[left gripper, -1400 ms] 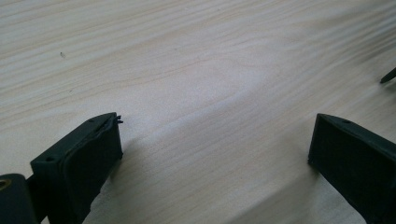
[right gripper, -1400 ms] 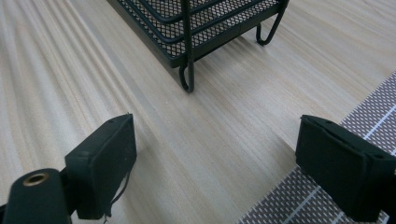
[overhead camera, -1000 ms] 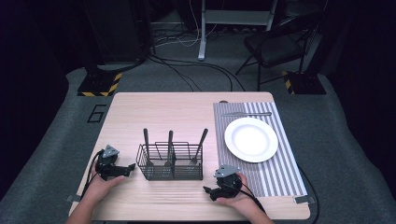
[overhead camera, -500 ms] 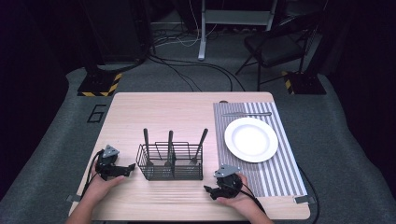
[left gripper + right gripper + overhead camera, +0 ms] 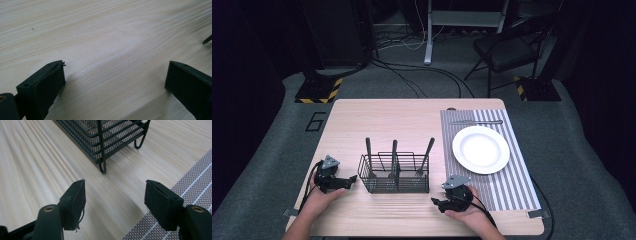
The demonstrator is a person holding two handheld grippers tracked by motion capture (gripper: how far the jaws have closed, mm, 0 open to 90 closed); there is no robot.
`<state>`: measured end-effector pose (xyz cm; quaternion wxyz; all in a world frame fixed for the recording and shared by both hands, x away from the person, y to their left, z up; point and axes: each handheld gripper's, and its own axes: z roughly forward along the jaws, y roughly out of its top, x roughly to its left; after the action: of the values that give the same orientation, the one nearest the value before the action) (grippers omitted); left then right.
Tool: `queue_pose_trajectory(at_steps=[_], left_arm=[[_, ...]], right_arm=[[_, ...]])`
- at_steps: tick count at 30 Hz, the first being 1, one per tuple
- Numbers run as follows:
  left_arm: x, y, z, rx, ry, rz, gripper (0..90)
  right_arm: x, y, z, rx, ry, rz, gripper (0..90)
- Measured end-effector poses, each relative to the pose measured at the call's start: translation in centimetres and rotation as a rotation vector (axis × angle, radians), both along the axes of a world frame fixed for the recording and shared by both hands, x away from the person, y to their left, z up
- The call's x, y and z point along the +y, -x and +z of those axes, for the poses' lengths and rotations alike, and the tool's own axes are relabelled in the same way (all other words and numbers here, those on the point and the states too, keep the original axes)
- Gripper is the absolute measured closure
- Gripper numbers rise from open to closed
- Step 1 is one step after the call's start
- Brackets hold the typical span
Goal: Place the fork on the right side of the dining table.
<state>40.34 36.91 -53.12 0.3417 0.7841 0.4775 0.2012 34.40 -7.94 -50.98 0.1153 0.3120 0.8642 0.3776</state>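
Observation:
A black wire-mesh caddy (image 5: 394, 174) stands near the front middle of the wooden table (image 5: 402, 120), with three dark utensil handles (image 5: 393, 150) sticking up from it. My left gripper (image 5: 346, 183) rests on the table just left of the caddy, open, with bare wood between its jaws (image 5: 113, 82). My right gripper (image 5: 438, 204) sits at the front, right of the caddy, open and empty. In the right gripper view (image 5: 115, 195) the caddy's corner and foot (image 5: 102, 168) lie just ahead. A white plate (image 5: 481, 149) sits on a striped placemat (image 5: 507, 190).
A thin utensil (image 5: 476, 122) lies across the far end of the placemat. The placemat's edge (image 5: 195, 187) shows at the right of the right gripper view. Beyond the table are a chair (image 5: 512, 47), floor cables (image 5: 422, 75) and a stand with hazard stripes (image 5: 319, 92).

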Motion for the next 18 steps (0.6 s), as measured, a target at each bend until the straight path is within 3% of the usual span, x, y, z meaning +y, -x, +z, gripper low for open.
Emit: queue_pose_trajectory(at_steps=[8, 18], left_arm=[[0.0, 0.0, 0.1, 0.007, -0.003, -0.004, 2.3], [0.0, 0.0, 0.0, 0.001, -0.002, -0.001, 2.3]], right_arm=[[-0.3, 0.1, 1.8, 0.029, -0.034, -0.007, 35.6], [-0.9, -0.4, 4.7, 0.001, -0.053, -0.025, 40.0]])
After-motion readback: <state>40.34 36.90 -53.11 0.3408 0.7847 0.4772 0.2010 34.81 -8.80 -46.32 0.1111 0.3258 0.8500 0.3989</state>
